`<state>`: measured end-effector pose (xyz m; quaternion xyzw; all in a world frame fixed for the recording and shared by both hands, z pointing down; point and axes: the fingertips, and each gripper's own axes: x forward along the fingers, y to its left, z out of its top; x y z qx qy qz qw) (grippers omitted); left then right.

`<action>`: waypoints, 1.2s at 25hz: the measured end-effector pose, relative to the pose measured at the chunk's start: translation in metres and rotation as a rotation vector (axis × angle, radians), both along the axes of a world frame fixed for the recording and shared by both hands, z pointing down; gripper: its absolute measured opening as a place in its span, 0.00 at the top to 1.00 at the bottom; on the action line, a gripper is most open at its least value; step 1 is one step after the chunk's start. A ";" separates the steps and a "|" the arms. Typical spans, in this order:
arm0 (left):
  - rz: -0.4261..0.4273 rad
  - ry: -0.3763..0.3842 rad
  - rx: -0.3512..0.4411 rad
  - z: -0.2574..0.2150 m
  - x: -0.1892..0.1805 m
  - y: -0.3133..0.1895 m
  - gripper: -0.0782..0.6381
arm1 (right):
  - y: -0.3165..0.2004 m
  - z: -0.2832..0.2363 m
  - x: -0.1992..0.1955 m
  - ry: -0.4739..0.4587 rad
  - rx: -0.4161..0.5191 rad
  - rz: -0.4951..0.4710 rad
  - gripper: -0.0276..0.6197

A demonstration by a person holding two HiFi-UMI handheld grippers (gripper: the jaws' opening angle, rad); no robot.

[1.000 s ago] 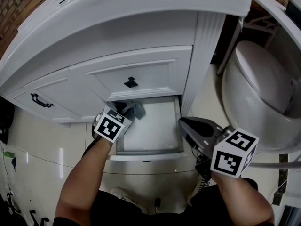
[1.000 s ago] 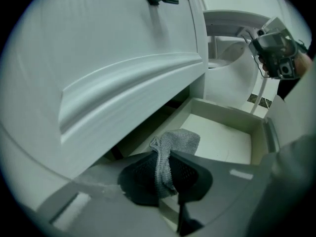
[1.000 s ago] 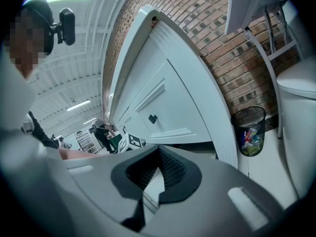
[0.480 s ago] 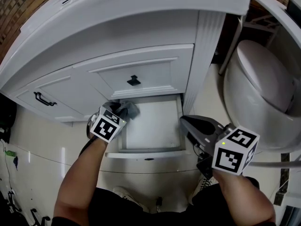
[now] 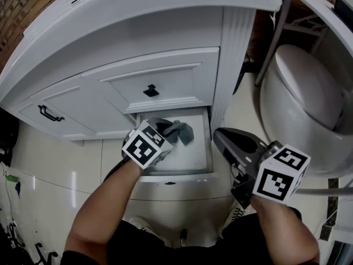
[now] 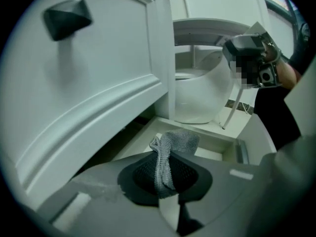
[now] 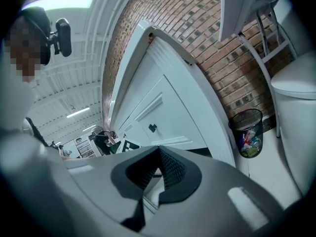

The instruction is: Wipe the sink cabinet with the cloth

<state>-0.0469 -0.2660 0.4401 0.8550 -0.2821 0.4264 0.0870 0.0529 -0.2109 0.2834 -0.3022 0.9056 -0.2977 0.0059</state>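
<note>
While the left gripper (image 5: 164, 132) sits just left of the frame's centre in the head view, its jaws are pressed together on a grey cloth (image 5: 180, 131), a bunched rag with a coarse, net-like weave. In the left gripper view a twisted strip of that cloth runs down between the dark ribbed pads (image 6: 143, 174), and a crumpled flap stands out past the tips. The cloth hangs over the inside of the open bottom drawer (image 5: 185, 160), a shallow, smooth white tray pulled out below the centre of the sink cabinet (image 5: 165, 32); whether it touches the drawer floor cannot be told.

Smooth white panels with raised moulded frames make up the cabinet front, and a fluted post runs down its right corner. A black, diamond-shaped knob (image 5: 150, 90) sits on the shut drawer above, and a black bar handle (image 5: 48, 114) on the door at the left edge.

At lower right, the right gripper (image 5: 218, 134) hangs beside the drawer, apart from it, its ribbed pads closed tip to tip with nothing between them. A rounded, glossy white toilet (image 5: 309, 98) fills the right side. The right gripper view shows a red brick wall (image 7: 197, 33) and a black mesh bin (image 7: 247, 132).
</note>
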 end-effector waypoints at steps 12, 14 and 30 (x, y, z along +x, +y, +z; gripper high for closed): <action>0.149 -0.065 -0.037 0.020 0.052 0.015 0.84 | 0.004 -0.002 0.012 -0.028 -0.009 -0.001 0.95; 0.147 -0.082 -0.032 0.023 0.047 0.015 0.84 | 0.005 -0.002 0.010 -0.028 -0.010 -0.009 0.95; 0.096 -0.200 -0.063 0.024 -0.036 0.024 0.84 | 0.004 0.001 0.003 -0.010 -0.018 -0.016 0.95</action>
